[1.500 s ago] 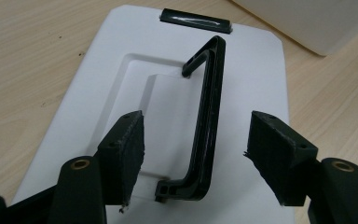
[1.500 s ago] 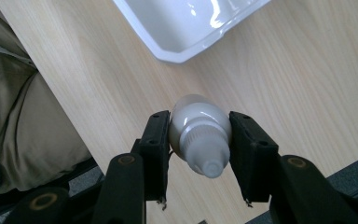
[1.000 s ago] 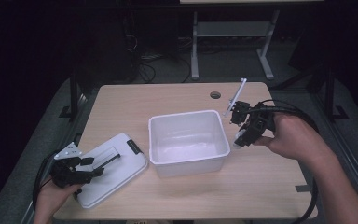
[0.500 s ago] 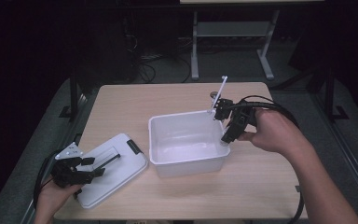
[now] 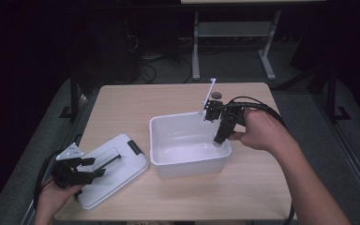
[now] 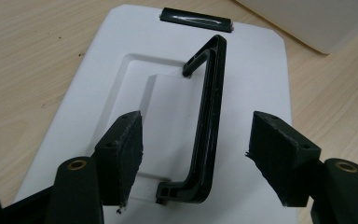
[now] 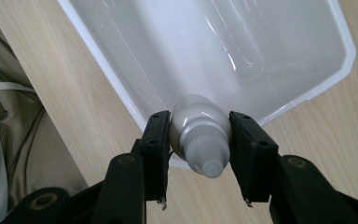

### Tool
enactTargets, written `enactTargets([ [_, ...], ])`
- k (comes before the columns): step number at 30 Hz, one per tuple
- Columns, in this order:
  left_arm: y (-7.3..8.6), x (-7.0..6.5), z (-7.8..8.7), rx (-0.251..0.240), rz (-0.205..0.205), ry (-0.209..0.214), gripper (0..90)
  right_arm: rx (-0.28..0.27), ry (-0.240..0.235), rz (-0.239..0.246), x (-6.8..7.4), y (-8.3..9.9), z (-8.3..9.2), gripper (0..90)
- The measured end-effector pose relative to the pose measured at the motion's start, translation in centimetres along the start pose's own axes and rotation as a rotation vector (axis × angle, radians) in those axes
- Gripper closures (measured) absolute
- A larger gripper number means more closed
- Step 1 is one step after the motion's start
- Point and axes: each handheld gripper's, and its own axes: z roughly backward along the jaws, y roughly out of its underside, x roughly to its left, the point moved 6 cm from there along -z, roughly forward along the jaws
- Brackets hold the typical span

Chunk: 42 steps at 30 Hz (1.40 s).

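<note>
Bottle over the bin

We pinch a white squeeze bottle in our right gripper above the white bin's 3 o'clock rim; our left gripper stands spread astride the lid's black handle on the bench.

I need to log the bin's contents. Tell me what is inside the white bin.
The white bin looks empty. The right gripper holds a white bottle over its rim. The near wall hides part of the floor.

Dim at 12 o'clock and along both sides in the high view, nearly black beyond the pale wooden table. Glare streaks across the clear plastic tub. Slightly soft on the white ribbed-neck bottle.
</note>
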Motion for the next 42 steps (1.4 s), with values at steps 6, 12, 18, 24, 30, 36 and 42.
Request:
enactTargets([
  [6,0.1,0.1,0.1,0.000,0.000,-0.001,34.3,0.009,-0.013,-0.004,-0.2,-0.3,-0.9,59.6],
  [12,0.1,0.1,0.1,0.002,0.002,-0.004,34.4,0.018,-0.010,0.000,-0.3,-0.6,-1.4,59.5],
  [18,0.1,0.1,0.1,0.001,0.000,-0.004,34.4,0.035,-0.024,-0.004,-0.4,-0.9,-2.7,59.5],
  [24,0.1,0.1,0.0,0.007,0.002,-0.006,34.9,0.039,-0.032,0.000,-0.4,-0.9,-3.6,59.5],
  [30,0.2,0.2,0.0,0.009,-0.001,-0.006,34.8,0.044,-0.045,-0.005,-0.4,-1.0,-4.5,59.5],
  [36,0.2,0.2,-0.1,0.010,0.004,-0.006,34.8,0.054,-0.049,-0.009,-0.4,-1.0,-5.5,59.5],
  [42,0.3,0.2,-0.2,0.020,-0.003,-0.006,34.7,0.059,-0.054,-0.024,-0.6,-0.7,-6.4,59.5],
])
